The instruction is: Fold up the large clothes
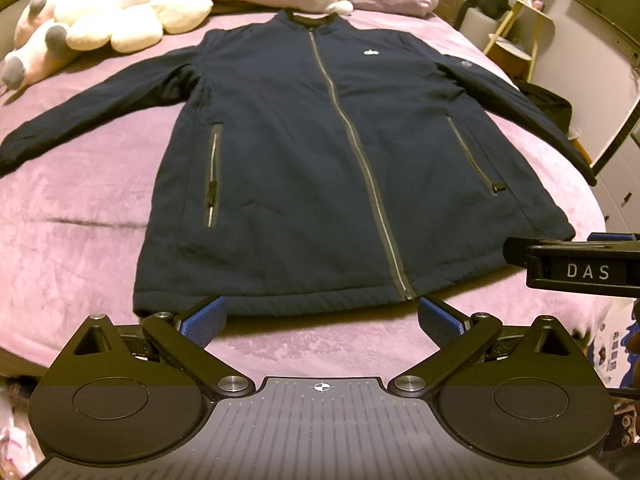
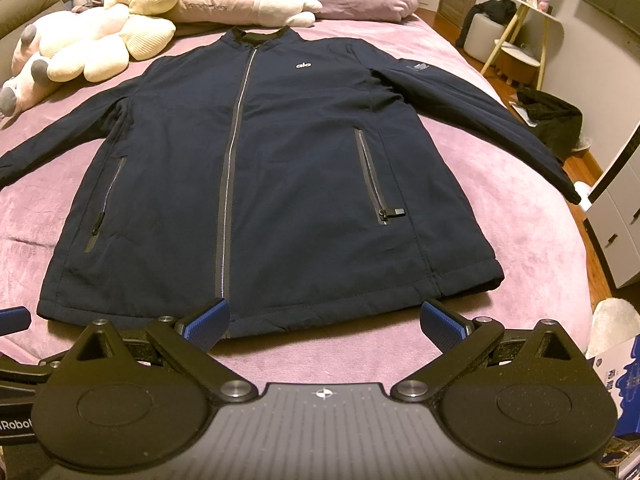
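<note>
The jacket (image 1: 320, 168) lies flat on the bed (image 1: 80, 208), front side up, with the zipper (image 1: 352, 140) closed from collar to hem. Both sleeves are stretched out to the sides; the left sleeve (image 1: 80, 120) lies on the pink cover, and the right sleeve (image 2: 480, 120) reaches to the edge of the bed. The hem is nearest to the cameras, and the collar points to the soft toys (image 1: 100, 20) and the pillow (image 2: 240, 4) at the head of the bed.

I judge that the folding is not yet begun: no sleeve is turned over the body, no side is brought in, and the hem is not lifted. All the work is left, that is the sleeves, the sides and the fold of the length.

The left gripper (image 1: 322, 316) hovers just before the hem, near the bottom of the zipper, its blue fingers (image 1: 202, 318) spread wide and holding nothing. The right gripper (image 2: 326, 318) hovers before the right half of the hem, fingers (image 2: 442, 322) also spread and empty. Neither seems to touch the cloth.
</note>
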`<state>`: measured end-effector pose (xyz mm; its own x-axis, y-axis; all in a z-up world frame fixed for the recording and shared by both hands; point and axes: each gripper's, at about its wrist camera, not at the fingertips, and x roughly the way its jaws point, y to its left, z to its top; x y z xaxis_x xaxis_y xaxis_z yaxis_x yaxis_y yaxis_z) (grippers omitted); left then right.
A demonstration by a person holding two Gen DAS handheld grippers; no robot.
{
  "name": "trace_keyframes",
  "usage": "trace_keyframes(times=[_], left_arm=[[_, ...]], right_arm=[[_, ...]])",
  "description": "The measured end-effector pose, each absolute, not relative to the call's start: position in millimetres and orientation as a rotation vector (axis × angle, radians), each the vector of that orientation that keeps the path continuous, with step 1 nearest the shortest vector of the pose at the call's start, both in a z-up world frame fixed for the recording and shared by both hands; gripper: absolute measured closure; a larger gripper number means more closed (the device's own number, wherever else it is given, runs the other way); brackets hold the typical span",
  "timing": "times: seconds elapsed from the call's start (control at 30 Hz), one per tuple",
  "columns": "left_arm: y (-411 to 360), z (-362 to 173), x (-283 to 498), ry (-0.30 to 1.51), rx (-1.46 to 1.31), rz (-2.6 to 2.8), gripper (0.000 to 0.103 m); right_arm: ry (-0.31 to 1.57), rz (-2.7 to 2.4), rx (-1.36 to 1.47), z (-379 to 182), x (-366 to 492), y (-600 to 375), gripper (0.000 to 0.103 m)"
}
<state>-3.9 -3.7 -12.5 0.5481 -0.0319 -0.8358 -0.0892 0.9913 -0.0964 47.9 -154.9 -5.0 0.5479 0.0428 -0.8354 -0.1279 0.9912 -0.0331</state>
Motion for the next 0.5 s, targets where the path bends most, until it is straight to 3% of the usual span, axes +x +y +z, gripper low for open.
trace_keyframes(times=[0.5], left_arm=[[-0.1, -9.8, -2.3, 0.998, -0.152, 0.032, 0.000]], right_arm=[[0.984, 0.107, -0.094, -3.9, 48.0, -154.7, 0.002]])
